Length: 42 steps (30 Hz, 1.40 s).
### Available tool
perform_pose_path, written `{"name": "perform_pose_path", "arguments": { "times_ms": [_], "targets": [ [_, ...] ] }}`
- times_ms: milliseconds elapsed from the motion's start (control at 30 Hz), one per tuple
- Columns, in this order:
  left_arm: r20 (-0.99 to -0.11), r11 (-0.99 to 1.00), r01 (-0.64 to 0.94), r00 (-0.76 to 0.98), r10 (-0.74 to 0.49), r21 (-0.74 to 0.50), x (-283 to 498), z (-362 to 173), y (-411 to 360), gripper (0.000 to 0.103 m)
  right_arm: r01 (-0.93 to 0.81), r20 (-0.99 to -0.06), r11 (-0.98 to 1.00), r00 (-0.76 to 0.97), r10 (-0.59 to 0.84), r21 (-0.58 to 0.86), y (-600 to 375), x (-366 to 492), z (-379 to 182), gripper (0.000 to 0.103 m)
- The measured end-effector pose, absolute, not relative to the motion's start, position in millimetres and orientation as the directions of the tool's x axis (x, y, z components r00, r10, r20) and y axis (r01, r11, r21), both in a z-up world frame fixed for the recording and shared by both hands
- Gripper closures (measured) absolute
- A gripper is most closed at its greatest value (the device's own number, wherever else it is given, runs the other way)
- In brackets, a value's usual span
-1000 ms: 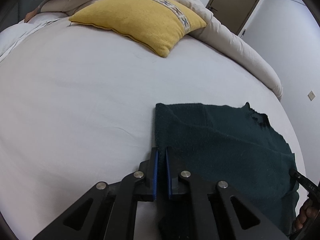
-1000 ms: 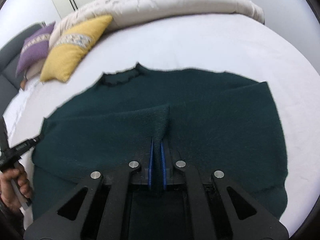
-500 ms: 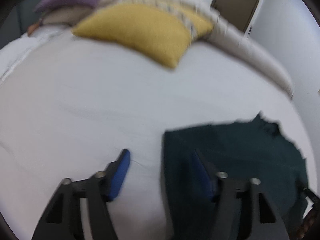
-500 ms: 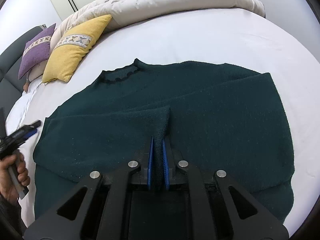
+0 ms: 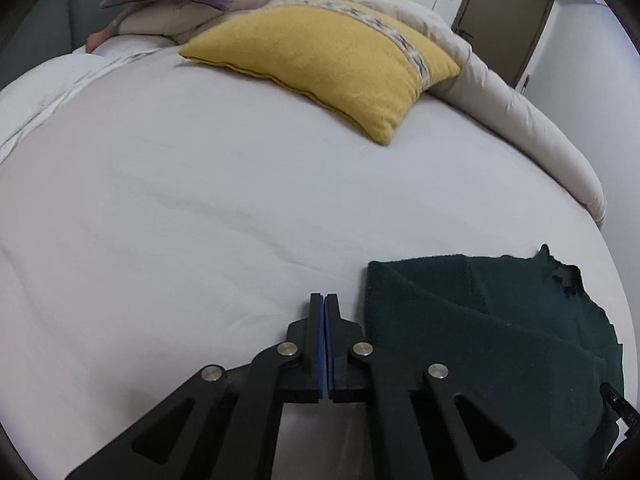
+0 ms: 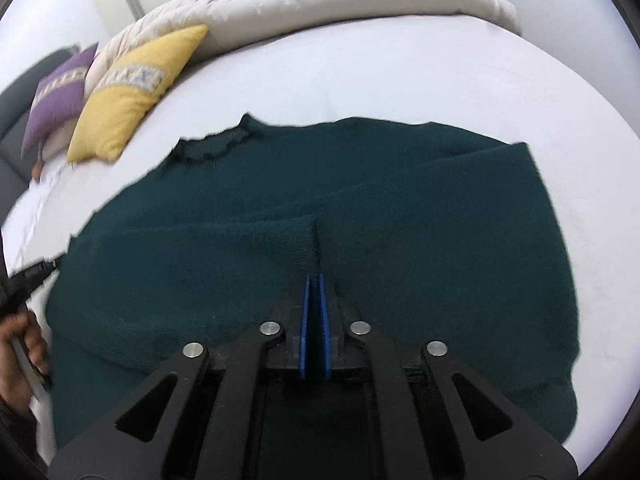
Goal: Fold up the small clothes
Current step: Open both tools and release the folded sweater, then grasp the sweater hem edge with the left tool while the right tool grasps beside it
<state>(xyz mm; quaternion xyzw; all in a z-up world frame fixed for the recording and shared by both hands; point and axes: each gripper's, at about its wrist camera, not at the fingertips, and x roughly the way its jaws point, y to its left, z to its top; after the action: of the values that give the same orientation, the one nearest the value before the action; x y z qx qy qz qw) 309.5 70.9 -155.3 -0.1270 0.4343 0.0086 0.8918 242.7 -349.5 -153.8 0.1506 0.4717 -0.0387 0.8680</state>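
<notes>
One sweater (image 6: 360,208) — flat, collar toward pillows (image 6: 132,88)

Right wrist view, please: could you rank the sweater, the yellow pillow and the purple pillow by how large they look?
1. Sweater, largest by far.
2. Yellow pillow.
3. Purple pillow, smallest, though farther off and partly hidden.

Sweater (image 6: 360,208) flat on bed (image 5: 200,200); two cushions (image 5: 328,60) behind it to left, rolled duvet (image 6: 320,8) behind.

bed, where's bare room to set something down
Bare sheet between the yellow pillow and the green sweater, and between the sweater and the rolled duvet. Crowded at the purple pillow corner.
</notes>
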Motion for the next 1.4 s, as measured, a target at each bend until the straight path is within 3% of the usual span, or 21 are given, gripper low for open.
{"name": "perform_pose_path", "arguments": {
  "times_ms": [33,100,133,300,400,433,633,733,767,833,867,900,1133,1400],
  "targets": [
    [-0.763,0.97,-0.116,0.64,-0.091,-0.213,301,-149,71,0.1,0.223,-0.823,0.947,0.564,0.069,0.232,-352,240,-149,0.086],
    [-0.731,0.975,-0.082,0.676,-0.096,-0.204,282,-135,67,0.094,0.231,-0.793,0.943,0.607,0.053,0.24,-356,230,-137,0.064],
    [-0.718,0.977,-0.064,0.688,-0.103,-0.202,275,-129,65,0.091,0.23,-0.776,0.941,0.629,0.05,0.247,-358,225,-130,0.062],
    [-0.701,0.992,0.016,0.706,-0.1,-0.126,245,-122,37,0.084,0.158,-0.741,0.96,0.668,0.068,0.231,-338,209,-115,0.062],
    [-0.752,0.996,0.048,0.654,-0.084,-0.069,246,-141,20,0.081,0.141,-0.812,0.972,0.579,0.071,0.186,-324,216,-140,0.062],
    [-0.793,0.997,0.064,0.606,-0.065,-0.033,252,-154,13,0.081,0.145,-0.843,0.977,0.535,0.055,0.156,-323,218,-151,0.062],
    [-0.784,0.998,0.045,0.616,-0.069,-0.052,235,-142,27,0.074,0.205,-0.81,0.978,0.581,-0.085,0.044,-334,183,-128,0.062],
    [-0.765,0.997,0.037,0.639,-0.078,-0.071,201,-126,40,0.058,0.239,-0.794,0.963,0.605,-0.048,0.123,-355,145,-105,0.061],
    [-0.762,0.996,0.038,0.642,-0.085,-0.079,188,-123,45,0.046,0.248,-0.787,0.957,0.616,-0.036,0.15,-362,128,-97,0.06],
    [-0.759,0.993,0.041,0.642,-0.11,-0.11,152,-118,56,0.033,0.252,-0.776,0.944,0.631,0.007,0.213,-375,91,-85,0.052],
    [-0.762,0.991,0.046,0.635,-0.128,-0.128,134,-117,62,0.027,0.249,-0.769,0.938,0.638,0.03,0.243,-380,74,-82,0.043],
    [-0.771,0.987,0.054,0.619,-0.152,-0.152,113,-118,67,0.027,0.243,-0.76,0.93,0.647,0.056,0.275,-385,54,-81,0.037],
    [-0.815,0.928,0.028,0.469,-0.341,-0.372,11,-145,97,0.027,0.271,-0.769,0.872,0.617,0.169,0.409,-418,-67,-94,0.037],
    [-0.821,0.904,0.053,0.399,-0.41,-0.425,-39,-148,90,0.028,0.345,-0.773,0.786,0.584,0.248,0.513,-454,-137,-124,0.037]
  ]
}}
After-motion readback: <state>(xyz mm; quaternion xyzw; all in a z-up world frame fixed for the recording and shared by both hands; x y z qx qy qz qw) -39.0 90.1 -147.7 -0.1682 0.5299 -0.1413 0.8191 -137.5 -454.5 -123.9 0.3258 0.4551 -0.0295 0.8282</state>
